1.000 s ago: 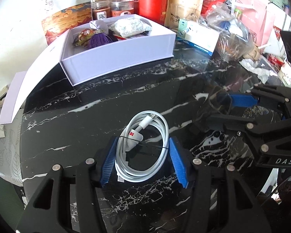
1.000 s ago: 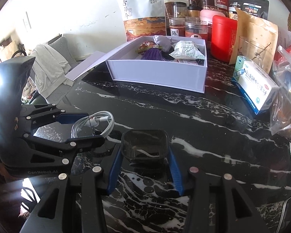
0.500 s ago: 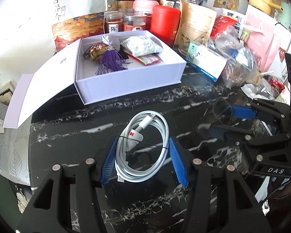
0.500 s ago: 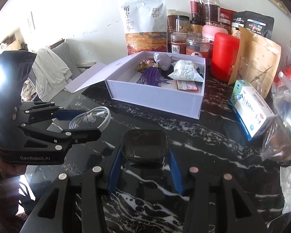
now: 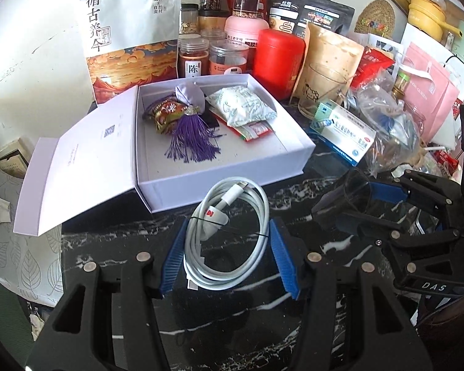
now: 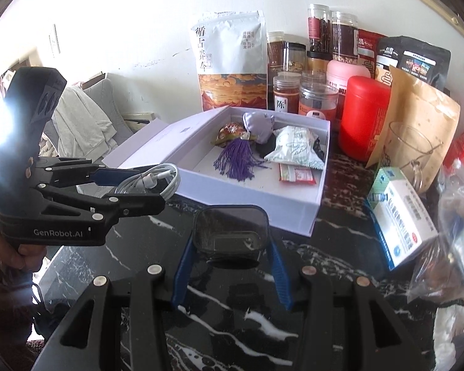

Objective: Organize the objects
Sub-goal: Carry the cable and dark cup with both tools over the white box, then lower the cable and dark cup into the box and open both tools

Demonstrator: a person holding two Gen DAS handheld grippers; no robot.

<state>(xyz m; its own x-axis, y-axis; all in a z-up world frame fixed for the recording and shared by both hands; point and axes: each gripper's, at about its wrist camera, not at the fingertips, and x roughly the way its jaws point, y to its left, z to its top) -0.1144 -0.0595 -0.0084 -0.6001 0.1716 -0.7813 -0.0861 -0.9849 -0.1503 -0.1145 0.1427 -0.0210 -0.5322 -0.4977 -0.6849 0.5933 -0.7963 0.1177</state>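
- The open white cardboard box (image 5: 232,182) sits on the black marble table (image 5: 232,324), just ahead of both my tongs.
- My right gripper (image 6: 230,249) pinches a dark translucent rectangular case (image 6: 230,228).
- My left gripper (image 5: 229,253) pinches a coiled white charging cable (image 5: 229,238).

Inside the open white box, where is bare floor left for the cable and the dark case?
White box: bare along the near wall and near-right corner, past the purple tassel. Its far half is crowded: snack packet, white pouch, red sachet.

Box lid's (image 5: 77,167) small print illegible
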